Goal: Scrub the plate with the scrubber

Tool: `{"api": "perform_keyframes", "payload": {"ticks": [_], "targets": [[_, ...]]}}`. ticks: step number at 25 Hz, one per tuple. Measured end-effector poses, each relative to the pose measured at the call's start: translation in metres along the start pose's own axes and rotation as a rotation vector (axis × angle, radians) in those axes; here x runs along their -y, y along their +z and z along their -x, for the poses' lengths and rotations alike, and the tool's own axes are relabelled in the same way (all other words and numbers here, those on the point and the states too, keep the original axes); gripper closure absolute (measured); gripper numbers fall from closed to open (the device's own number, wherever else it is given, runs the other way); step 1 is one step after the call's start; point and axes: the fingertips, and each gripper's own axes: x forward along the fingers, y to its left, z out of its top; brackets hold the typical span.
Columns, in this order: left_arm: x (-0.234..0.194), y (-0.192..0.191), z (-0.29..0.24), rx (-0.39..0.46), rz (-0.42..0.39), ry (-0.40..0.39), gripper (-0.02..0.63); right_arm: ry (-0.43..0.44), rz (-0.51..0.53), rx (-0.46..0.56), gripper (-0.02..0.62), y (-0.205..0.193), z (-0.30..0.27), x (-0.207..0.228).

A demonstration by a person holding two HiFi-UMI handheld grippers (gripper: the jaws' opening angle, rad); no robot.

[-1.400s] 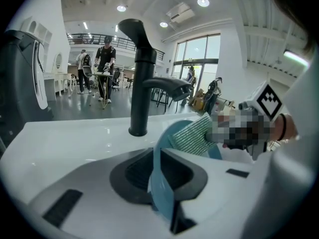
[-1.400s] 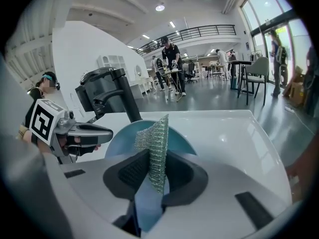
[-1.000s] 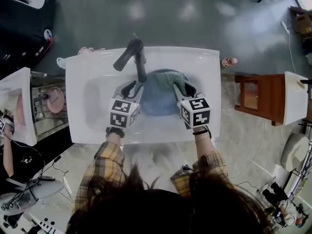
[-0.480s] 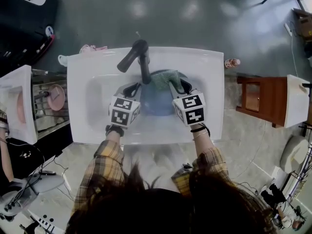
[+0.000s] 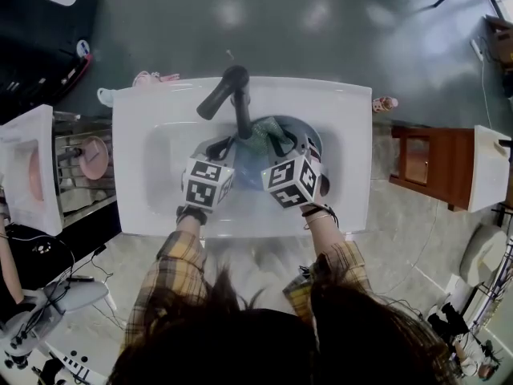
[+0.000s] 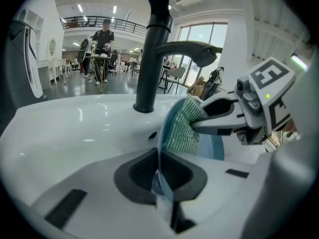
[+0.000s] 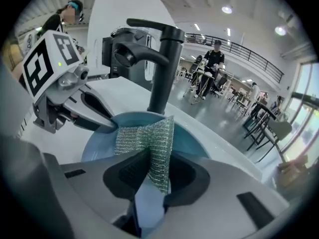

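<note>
Plate [image 7: 192, 144], blue and shallow, sits in the white sink [image 5: 160, 139] just under the black faucet [image 5: 232, 95]. The left gripper [image 5: 223, 146] has it by the near rim; its jaws have just been closing and now pinch that thin edge, which runs straight between them. The right gripper [image 5: 280, 144] has its jaws shut on one end of the green mesh scrubber [image 7: 144, 142], whose free part lies against the plate's face. The hold on the plate looks narrow, only at the rim, so pressing hard with the scrubber could swing the plate in the jaws or slide it out into the basin. The scrubber is limp and may fold or pull loose, leaving a bare jaw to scrape the plate. The faucet stands close enough to be knocked on a wide stroke.
</note>
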Motion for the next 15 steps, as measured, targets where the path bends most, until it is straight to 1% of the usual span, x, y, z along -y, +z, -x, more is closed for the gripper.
{"api": "perform_keyframes", "payload": {"ticks": [3, 5, 8, 15], "targets": [[0.001, -0.001, 0.0, -0.001, 0.008, 0.0, 0.58, -0.011, 0.047, -0.023, 0.497, -0.002, -0.001, -0.006], [0.001, -0.002, 0.001, -0.003, 0.01, 0.002, 0.58, -0.007, 0.046, -0.039, 0.497, -0.003, -0.001, -0.009], [0.002, -0.003, 0.001, -0.009, 0.013, 0.003, 0.58, 0.005, 0.017, -0.053, 0.499, -0.007, 0.0, -0.012], [0.003, -0.009, -0.001, -0.017, 0.03, -0.003, 0.58, 0.052, -0.086, -0.057, 0.495, -0.02, 0.002, -0.019]]}}
